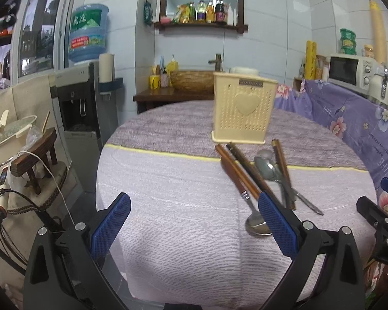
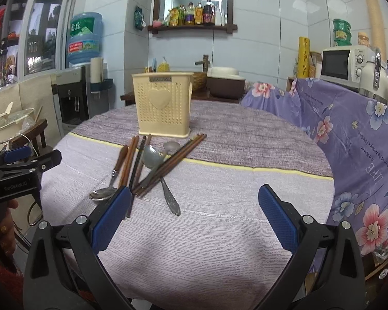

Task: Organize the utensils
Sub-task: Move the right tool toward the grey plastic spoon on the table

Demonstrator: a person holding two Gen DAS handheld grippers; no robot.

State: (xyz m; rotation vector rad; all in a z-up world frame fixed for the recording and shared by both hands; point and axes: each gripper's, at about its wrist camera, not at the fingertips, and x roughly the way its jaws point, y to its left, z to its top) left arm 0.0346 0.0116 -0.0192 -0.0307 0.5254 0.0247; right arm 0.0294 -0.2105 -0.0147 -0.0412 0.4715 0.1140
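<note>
A cream perforated utensil holder [image 1: 243,109] with a heart on its front stands upright on the round table [image 1: 181,206]; it also shows in the right wrist view [image 2: 164,106]. In front of it lies a loose pile: brown chopsticks [image 1: 248,173] [image 2: 168,165], a wood-handled spoon [image 1: 256,223] [image 2: 103,193] and metal spoons [image 1: 267,169] [image 2: 152,156]. My left gripper [image 1: 194,222] is open and empty, low over the table, left of the pile. My right gripper [image 2: 194,211] is open and empty, right of the pile.
The table carries a purple-grey cloth [image 2: 219,232]. A floral purple cover [image 2: 362,134] drapes furniture at the right, with a microwave [image 2: 341,63] behind. A water dispenser [image 1: 75,103] and a small wooden stool [image 1: 36,155] stand to the left. A wooden washstand [image 1: 173,90] is behind.
</note>
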